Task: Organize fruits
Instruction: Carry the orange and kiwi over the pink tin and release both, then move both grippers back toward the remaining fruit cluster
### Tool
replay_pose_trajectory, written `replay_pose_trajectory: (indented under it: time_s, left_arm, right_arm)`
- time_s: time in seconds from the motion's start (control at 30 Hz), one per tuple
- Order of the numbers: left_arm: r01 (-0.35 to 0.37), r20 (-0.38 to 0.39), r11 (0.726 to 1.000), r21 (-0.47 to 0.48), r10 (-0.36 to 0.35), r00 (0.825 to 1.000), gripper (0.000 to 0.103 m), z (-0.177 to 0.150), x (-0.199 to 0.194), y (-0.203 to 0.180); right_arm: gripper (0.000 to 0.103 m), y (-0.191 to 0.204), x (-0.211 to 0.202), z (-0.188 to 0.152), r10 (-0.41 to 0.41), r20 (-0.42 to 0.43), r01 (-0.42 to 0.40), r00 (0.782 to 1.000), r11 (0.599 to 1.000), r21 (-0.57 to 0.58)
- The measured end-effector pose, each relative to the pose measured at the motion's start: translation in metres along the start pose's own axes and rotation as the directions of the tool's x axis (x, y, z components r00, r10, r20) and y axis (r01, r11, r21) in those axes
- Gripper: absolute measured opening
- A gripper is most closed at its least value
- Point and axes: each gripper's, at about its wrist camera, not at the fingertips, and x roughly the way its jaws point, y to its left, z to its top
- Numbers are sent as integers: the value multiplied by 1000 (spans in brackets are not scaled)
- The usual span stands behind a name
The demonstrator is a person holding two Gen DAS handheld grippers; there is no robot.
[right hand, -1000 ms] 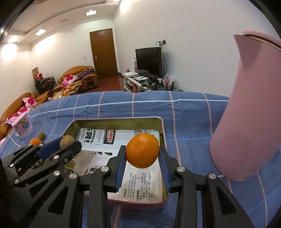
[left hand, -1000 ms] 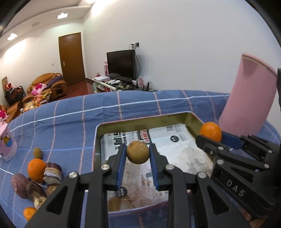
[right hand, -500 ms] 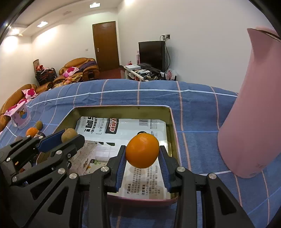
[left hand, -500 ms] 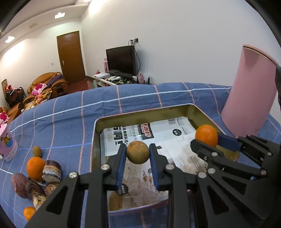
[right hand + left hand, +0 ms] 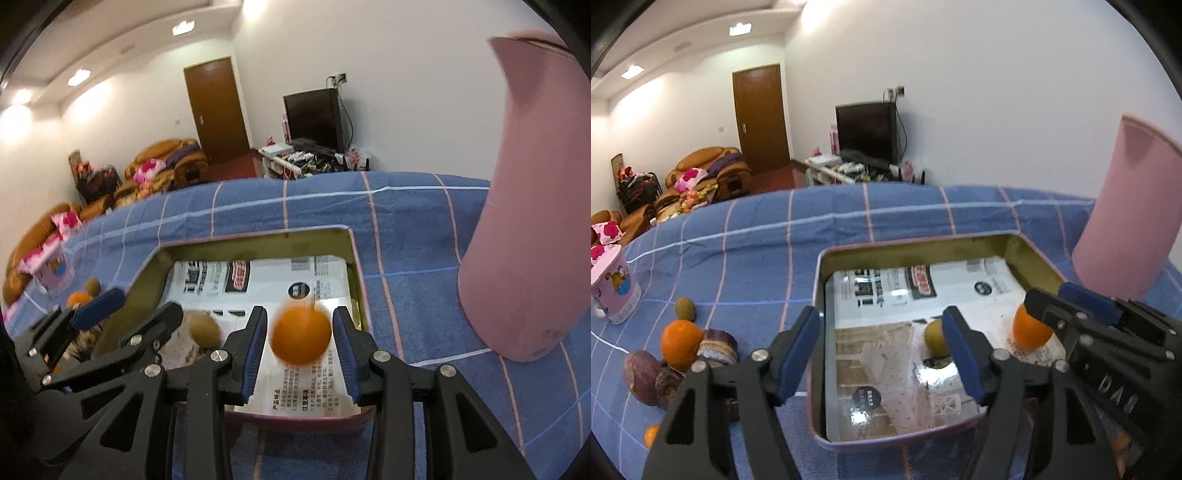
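Observation:
A gold tin tray [image 5: 822, 295] lined with printed paper lies on the blue checked cloth. My left gripper [image 5: 879, 350] hangs over its near left part, jaws opening wide with nothing between them. A brown kiwi [image 5: 934, 336] lies on the paper just beside the right finger, blurred in the right wrist view. My right gripper [image 5: 300, 343] is over the tray's near right part with its jaws opening. An orange [image 5: 301, 332] sits blurred between the pads with a thin gap on each side.
A tall pink jug [image 5: 535, 221] stands right of the tray. Left of the tray lie an orange [image 5: 679, 345], a small kiwi [image 5: 685, 308] and several purple-brown fruits [image 5: 642, 376]. A pink printed cup [image 5: 615, 288] stands at the far left.
The left jaws have opened wide and the kiwi has dropped onto the tray's paper. The right pads have parted from the orange, which now blurs between them.

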Motion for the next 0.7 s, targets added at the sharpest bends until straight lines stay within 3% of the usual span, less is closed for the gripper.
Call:
replay_pose_trajectory:
  time_s: [0.03, 0.1, 0.13, 0.17, 0.23, 0.4, 0.7]
  left_arm:
    - [-11, 22, 1000, -3, 11, 1000, 80, 0, -5, 1]
    - [-20, 51, 1000, -15, 20, 999, 98, -1, -11, 4]
    - [-16, 63, 1000, -23, 17, 998, 102, 0, -15, 6]
    - [-8, 72, 999, -31, 11, 997, 103, 0, -17, 8]
    - [7, 89, 999, -41, -3, 996, 103, 0, -22, 12]
    - [-14, 94, 999, -29, 17, 995, 103, -1, -26, 16]
    - [-94, 128, 996, 3, 93, 987, 103, -10, -36, 32]
  right_arm:
    - [49, -2, -2, 1, 2, 10, -2, 1000, 1000, 17]
    - [51, -9, -7, 2, 13, 42, -15, 999, 998, 56]
    - [53, -13, -9, 2, 31, 56, -35, 998, 996, 80]
    - [65, -16, -12, 3, 44, 73, -51, 996, 993, 107]
    - [81, -23, -16, 2, 47, 113, -64, 992, 986, 153]
    - [81, -23, -30, 2, -23, 206, -9, 978, 988, 153]
    - [81, -17, -33, 0, -94, 218, 70, 971, 991, 115]
